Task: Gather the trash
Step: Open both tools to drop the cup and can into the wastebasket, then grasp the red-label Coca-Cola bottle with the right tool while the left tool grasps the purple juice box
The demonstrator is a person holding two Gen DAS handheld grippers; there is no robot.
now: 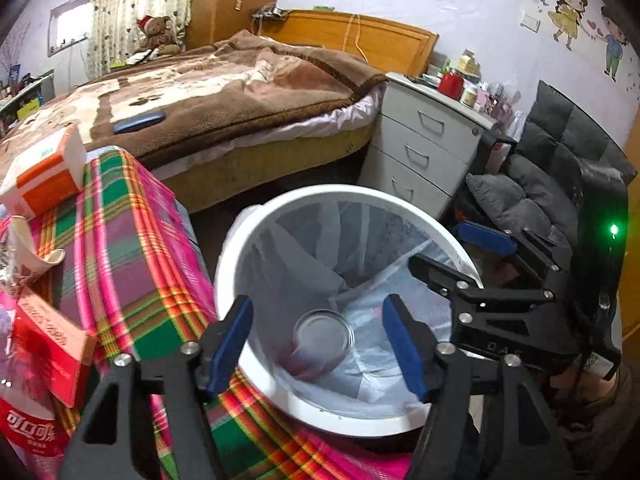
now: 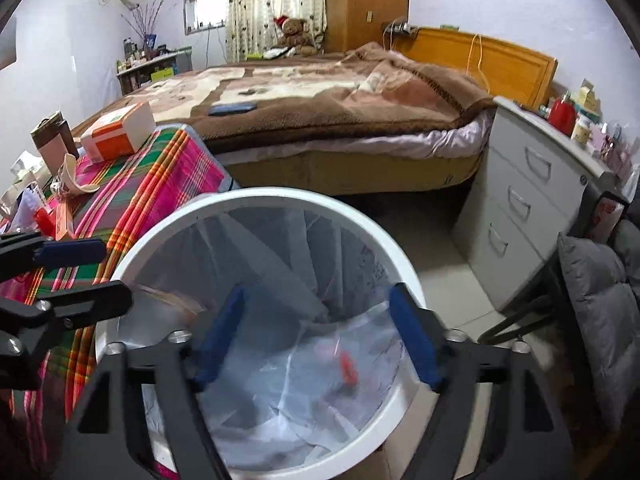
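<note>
A white trash bin (image 1: 280, 208) lined with a clear bag stands beside the plaid-covered table (image 1: 132, 248). A clear plastic cup (image 1: 323, 338) lies inside it, with a blurred red-and-clear piece (image 2: 346, 366) in the right wrist view. My left gripper (image 1: 318, 342) is open and empty over the bin's near rim. My right gripper (image 2: 316, 340) is open and empty over the bin (image 2: 256, 196); it also shows in the left wrist view (image 1: 460, 256). Trash remains on the table: an orange-white box (image 1: 48, 176), a crumpled paper cup (image 1: 28, 256), a red carton (image 1: 52, 340), a cola bottle (image 1: 28, 436).
A bed with a brown blanket (image 1: 224, 92) lies behind the table. A grey drawer cabinet (image 1: 424, 148) with clutter on top stands right of the bin. A dark padded chair (image 1: 560, 168) is at far right. Tiled floor (image 2: 440, 264) shows between bin and cabinet.
</note>
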